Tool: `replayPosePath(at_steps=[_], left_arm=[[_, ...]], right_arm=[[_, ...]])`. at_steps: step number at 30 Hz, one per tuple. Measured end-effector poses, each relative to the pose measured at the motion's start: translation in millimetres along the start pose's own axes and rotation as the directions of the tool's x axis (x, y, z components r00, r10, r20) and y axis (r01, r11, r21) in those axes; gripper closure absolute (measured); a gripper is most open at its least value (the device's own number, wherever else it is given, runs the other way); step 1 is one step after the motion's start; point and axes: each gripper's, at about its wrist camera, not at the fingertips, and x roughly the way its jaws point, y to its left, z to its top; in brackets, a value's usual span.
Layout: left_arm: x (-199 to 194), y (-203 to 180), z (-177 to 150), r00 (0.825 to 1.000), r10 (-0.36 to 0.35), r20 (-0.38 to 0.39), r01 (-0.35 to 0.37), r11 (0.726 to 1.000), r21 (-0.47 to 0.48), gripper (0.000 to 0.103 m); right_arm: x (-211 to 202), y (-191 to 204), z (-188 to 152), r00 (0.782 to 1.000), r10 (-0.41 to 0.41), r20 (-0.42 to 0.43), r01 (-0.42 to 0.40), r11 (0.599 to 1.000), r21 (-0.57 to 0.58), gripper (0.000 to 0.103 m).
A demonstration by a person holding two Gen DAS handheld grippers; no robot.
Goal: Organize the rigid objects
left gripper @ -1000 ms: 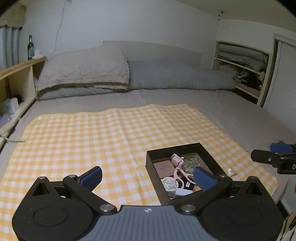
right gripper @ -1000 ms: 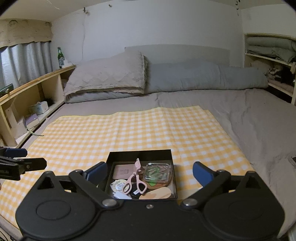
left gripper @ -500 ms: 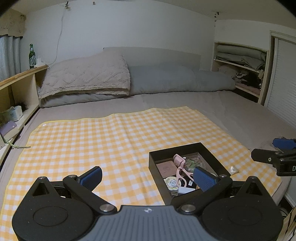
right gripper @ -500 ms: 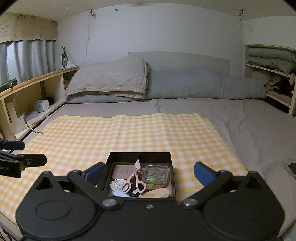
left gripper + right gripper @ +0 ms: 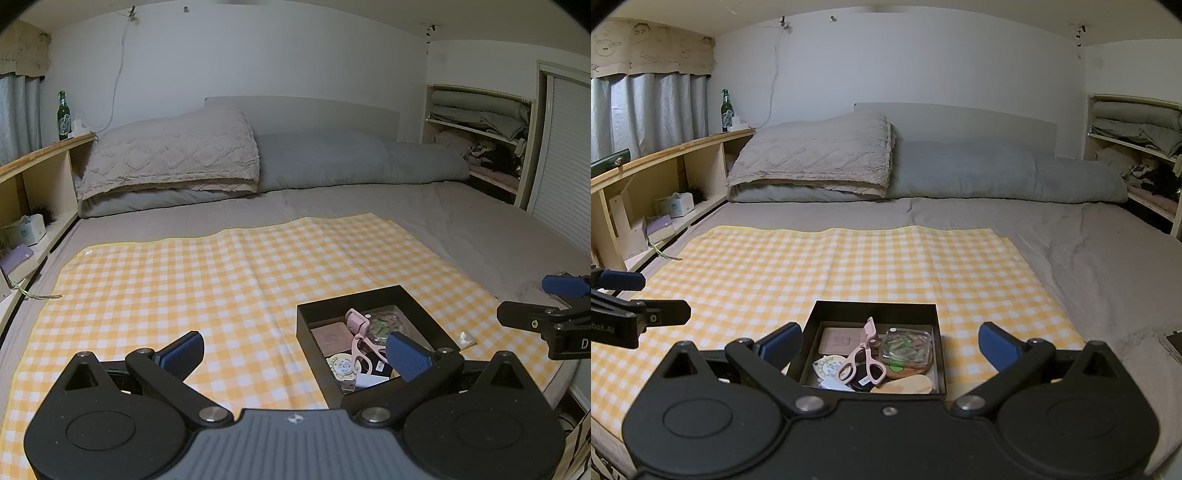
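Small rigid items lay gathered in the black box on the checked cloth, while both grippers, left and right, hovered wide-jawed and empty

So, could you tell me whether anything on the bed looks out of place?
A small clear packet lies loose on the checked cloth, just outside the black tray. Everything else is jumbled inside the tray, the pink eyelash curler lying on top.
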Motion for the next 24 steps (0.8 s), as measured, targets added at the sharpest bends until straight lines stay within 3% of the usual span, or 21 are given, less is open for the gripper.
replayPosePath(at_steps=[24], left_arm=[[0.6, 2.1, -0.6, 1.0, -0.002, 0.001, 0.002, 1.0, 0.005, 0.0]], right_arm=[[-0.1, 1.1, 0.1, 1.0, 0.0, 0.001, 0.0, 1.0, -0.005, 0.0]])
